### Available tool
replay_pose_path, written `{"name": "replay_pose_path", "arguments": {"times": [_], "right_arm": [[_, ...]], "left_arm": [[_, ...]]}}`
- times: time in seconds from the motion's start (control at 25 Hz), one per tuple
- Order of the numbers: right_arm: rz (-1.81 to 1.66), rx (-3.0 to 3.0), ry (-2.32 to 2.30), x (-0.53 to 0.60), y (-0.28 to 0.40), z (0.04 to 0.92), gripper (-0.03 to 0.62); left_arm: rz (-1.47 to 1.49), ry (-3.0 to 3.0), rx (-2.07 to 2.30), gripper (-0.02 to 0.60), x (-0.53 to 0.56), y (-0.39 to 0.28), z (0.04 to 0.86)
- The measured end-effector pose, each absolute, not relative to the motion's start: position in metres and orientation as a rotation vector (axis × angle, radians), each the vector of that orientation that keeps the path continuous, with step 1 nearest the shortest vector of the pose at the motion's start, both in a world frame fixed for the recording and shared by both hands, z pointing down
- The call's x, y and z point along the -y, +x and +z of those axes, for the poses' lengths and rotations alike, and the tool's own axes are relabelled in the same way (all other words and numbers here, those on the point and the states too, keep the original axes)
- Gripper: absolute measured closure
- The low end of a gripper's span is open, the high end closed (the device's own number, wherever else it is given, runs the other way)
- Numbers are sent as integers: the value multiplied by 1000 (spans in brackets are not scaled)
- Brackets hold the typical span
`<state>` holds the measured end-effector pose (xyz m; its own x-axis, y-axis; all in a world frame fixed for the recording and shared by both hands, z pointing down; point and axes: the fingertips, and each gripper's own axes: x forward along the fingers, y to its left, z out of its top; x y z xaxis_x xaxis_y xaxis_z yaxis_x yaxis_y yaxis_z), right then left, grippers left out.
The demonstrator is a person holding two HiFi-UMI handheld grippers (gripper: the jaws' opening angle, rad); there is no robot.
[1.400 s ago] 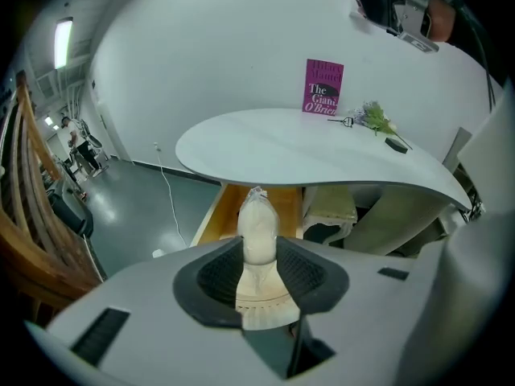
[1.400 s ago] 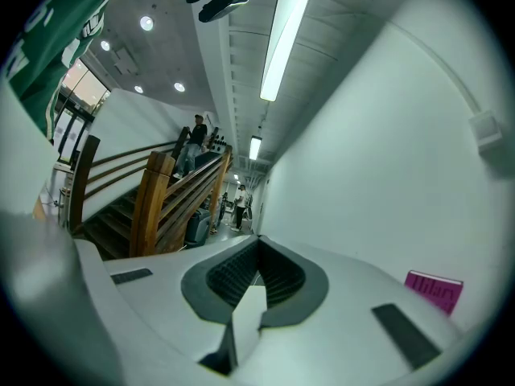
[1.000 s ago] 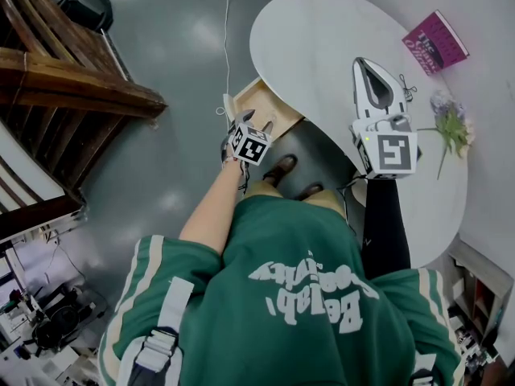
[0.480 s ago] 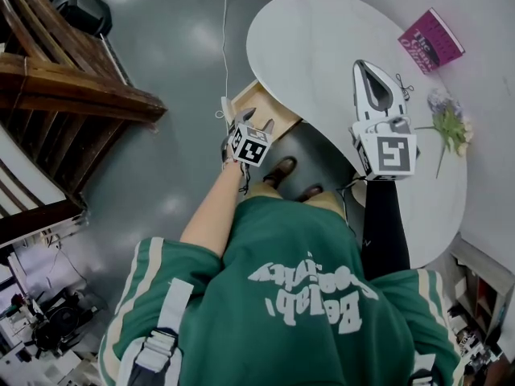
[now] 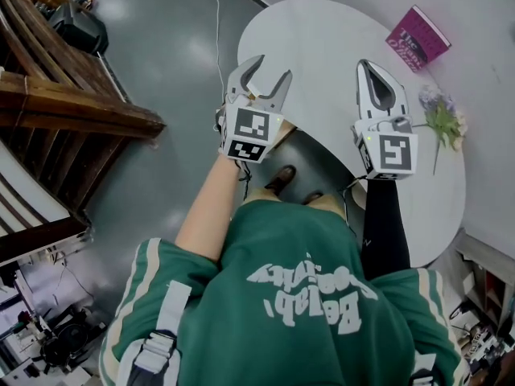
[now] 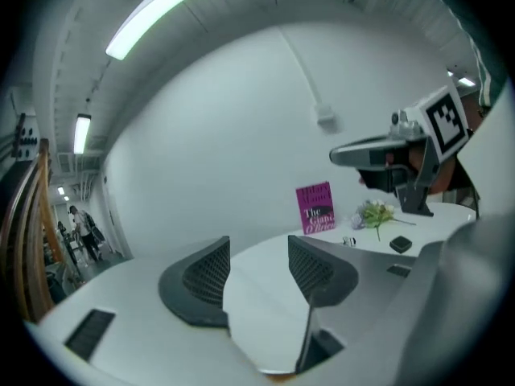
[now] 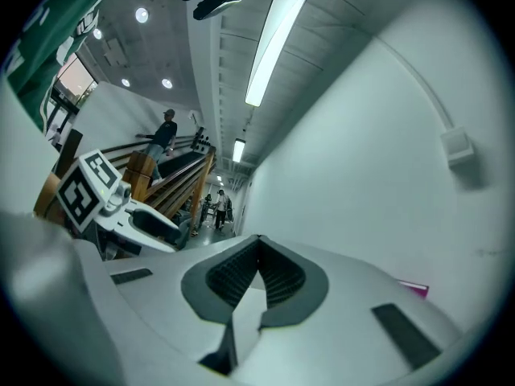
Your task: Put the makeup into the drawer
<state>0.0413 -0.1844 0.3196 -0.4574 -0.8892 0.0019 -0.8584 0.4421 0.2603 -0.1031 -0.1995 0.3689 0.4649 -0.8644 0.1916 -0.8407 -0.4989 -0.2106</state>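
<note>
Wooden stairs (image 5: 72,95) stand at the upper left. In the middle, the left gripper (image 5: 269,75) is over the edge of the round white table (image 5: 322,39). Its fingers are apart, with nothing between them. To its right, the right gripper (image 5: 368,64) has its fingers together and holds nothing. A small black case (image 6: 400,244), maybe the makeup, lies on the table by the flowers (image 5: 441,117) and the pink book (image 5: 417,39).

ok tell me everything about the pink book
The book is closed, with a magenta cover and white and black title print. It stands at the far edge of the white table, seemingly propped against the wall, near the flowers. Nothing else touches it.
</note>
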Motion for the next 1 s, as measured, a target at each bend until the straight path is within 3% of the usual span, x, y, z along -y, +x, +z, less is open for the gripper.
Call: {"name": "replay_pose_path", "arguments": {"times": [0.36, 1.0], "right_arm": [[-324, 2484, 1653, 180, 71, 316, 585], [-276, 2118, 2034, 129, 217, 314, 585]], "left_arm": [[-284, -2633, -1341, 341, 199, -53, 319], [-196, -2818, -868, 341, 189, 102, 317]]}}
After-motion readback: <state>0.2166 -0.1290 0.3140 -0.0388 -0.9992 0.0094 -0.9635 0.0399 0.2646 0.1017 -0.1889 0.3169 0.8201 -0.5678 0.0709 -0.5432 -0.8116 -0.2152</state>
